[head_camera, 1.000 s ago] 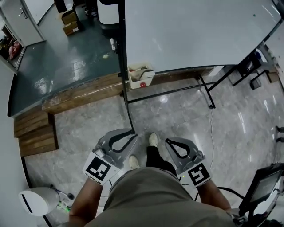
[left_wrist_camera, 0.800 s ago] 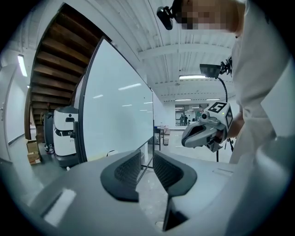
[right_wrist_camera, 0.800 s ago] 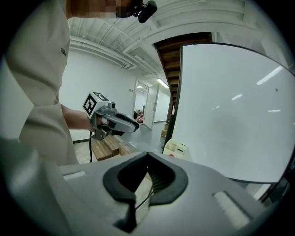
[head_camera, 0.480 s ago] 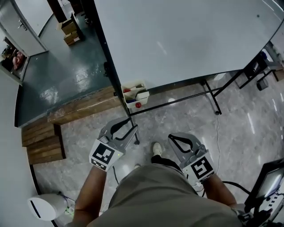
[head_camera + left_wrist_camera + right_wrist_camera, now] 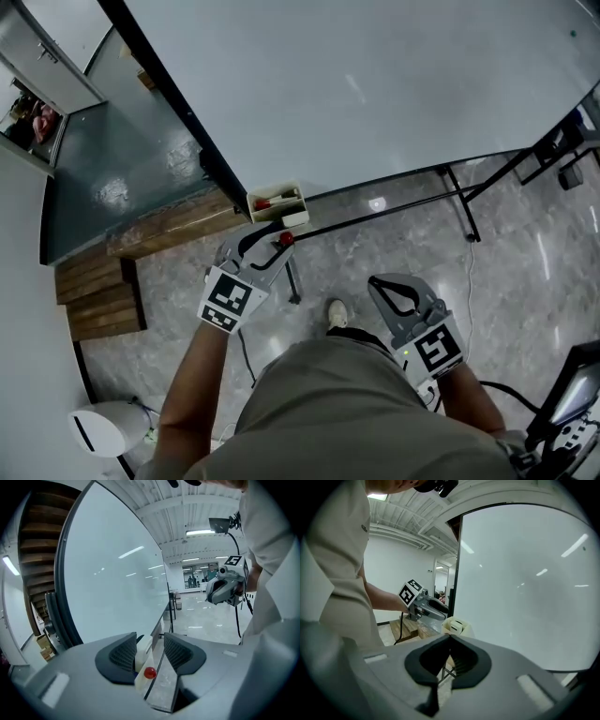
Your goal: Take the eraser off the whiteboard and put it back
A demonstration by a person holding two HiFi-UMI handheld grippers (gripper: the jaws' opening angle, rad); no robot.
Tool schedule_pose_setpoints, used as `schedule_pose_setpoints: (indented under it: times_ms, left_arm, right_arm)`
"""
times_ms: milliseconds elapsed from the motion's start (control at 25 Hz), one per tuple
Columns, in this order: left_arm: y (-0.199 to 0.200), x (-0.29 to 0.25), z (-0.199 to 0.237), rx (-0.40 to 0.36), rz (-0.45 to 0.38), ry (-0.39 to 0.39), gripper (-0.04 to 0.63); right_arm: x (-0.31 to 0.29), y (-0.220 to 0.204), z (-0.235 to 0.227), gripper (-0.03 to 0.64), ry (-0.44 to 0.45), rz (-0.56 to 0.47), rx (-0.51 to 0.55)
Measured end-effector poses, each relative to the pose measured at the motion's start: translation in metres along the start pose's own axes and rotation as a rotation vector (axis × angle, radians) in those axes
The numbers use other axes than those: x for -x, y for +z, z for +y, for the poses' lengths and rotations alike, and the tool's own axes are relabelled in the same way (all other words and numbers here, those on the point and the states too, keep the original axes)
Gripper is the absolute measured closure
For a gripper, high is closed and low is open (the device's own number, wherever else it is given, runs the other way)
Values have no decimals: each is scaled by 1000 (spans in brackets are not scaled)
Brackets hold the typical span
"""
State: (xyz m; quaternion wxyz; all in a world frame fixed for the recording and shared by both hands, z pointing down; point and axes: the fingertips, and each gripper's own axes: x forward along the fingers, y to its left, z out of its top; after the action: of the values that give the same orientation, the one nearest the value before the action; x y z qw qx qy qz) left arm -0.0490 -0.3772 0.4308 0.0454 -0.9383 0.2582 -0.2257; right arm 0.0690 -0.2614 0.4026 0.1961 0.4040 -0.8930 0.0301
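Note:
The whiteboard (image 5: pixel 375 84) stands on a black frame and fills the upper head view. A small white box (image 5: pixel 277 202) hangs at its lower left corner with red markers inside; I cannot make out the eraser for certain. My left gripper (image 5: pixel 267 241) is just in front of this box. Its jaws have just been opening and stand apart, gripping nothing. In the left gripper view (image 5: pixel 151 644) the box (image 5: pixel 142 654) and a red knob (image 5: pixel 150 672) show between the jaws, further ahead. My right gripper (image 5: pixel 392 286) is shut and empty, lower right, away from the board.
Black stand legs (image 5: pixel 459 202) run across the grey stone floor under the board. A wooden step (image 5: pixel 103 291) lies to the left, and a white bin (image 5: pixel 108 429) stands at the lower left. A black device with cables (image 5: pixel 562 412) sits at the lower right.
The board and its box have come much closer in view. My left gripper has reached forward to the box and its jaws have opened. The right gripper followed, still shut.

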Motion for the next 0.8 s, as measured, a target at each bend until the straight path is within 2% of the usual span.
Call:
schedule_pose_setpoints:
  times_ms: [480, 640, 800]
  left_arm:
    - [-30, -59, 11, -74, 161, -62, 346]
    - [-36, -69, 12, -86, 203, -83, 345]
    - [-43, -75, 11, -112, 256, -104, 345]
  right_arm:
    - [-4, -19, -48, 614, -9, -2, -42]
    - [-4, -25, -60, 614, -3, -3, -22]
    - [-4, -27, -66, 614, -12, -2, -70]
